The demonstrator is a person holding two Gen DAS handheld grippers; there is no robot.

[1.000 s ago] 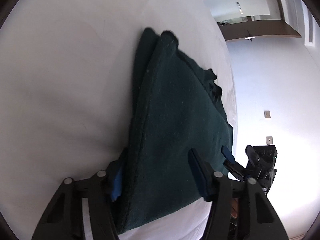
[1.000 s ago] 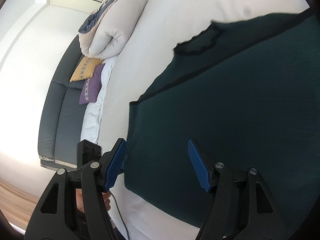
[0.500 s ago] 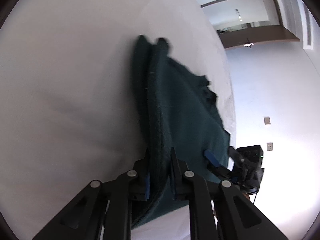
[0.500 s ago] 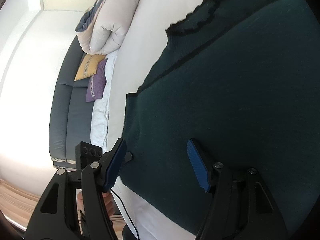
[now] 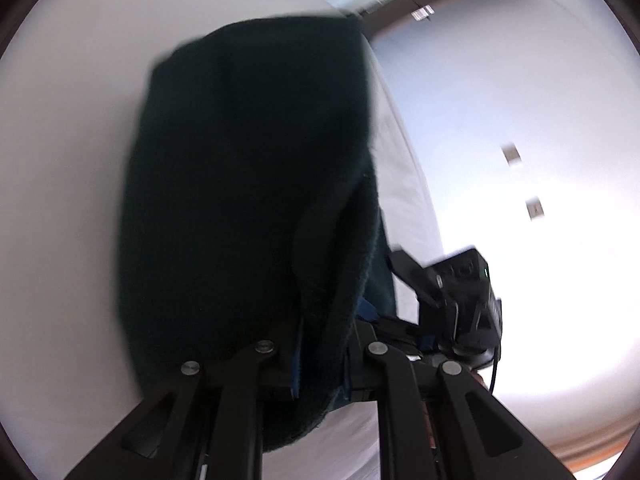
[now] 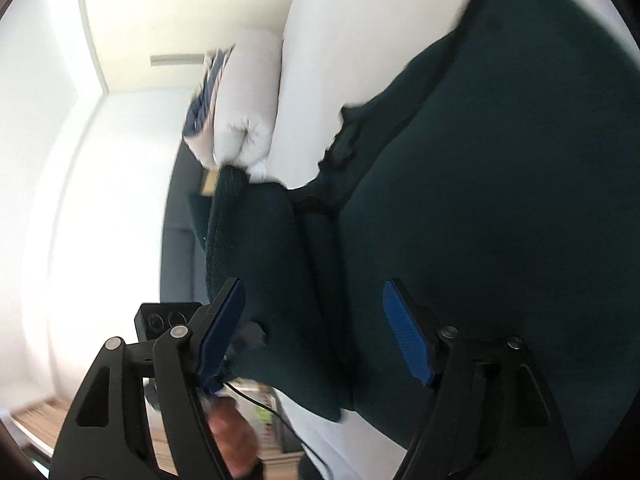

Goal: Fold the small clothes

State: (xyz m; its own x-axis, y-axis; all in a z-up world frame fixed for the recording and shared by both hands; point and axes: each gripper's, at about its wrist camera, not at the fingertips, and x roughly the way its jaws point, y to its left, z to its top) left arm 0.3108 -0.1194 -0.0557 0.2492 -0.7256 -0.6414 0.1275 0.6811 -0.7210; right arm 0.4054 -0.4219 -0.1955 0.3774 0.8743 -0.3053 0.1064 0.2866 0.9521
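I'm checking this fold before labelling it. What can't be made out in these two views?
- Left wrist view: motion blur smears the garment, so its edges and layers are unclear.
- Left wrist view: the fabric hides the left gripper pads.
- Right wrist view: the garment runs off the right edge, so its full shape is cut off.
- Right wrist view: the right gripper is open; contact with the fabric is unclear.
- Right wrist view: the bedding is blurred.

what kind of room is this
Most likely a bedroom or a bed-sitting room: a wide white bed under the dark green garment, a rolled duvet at its far end, and a grey sofa beside it.
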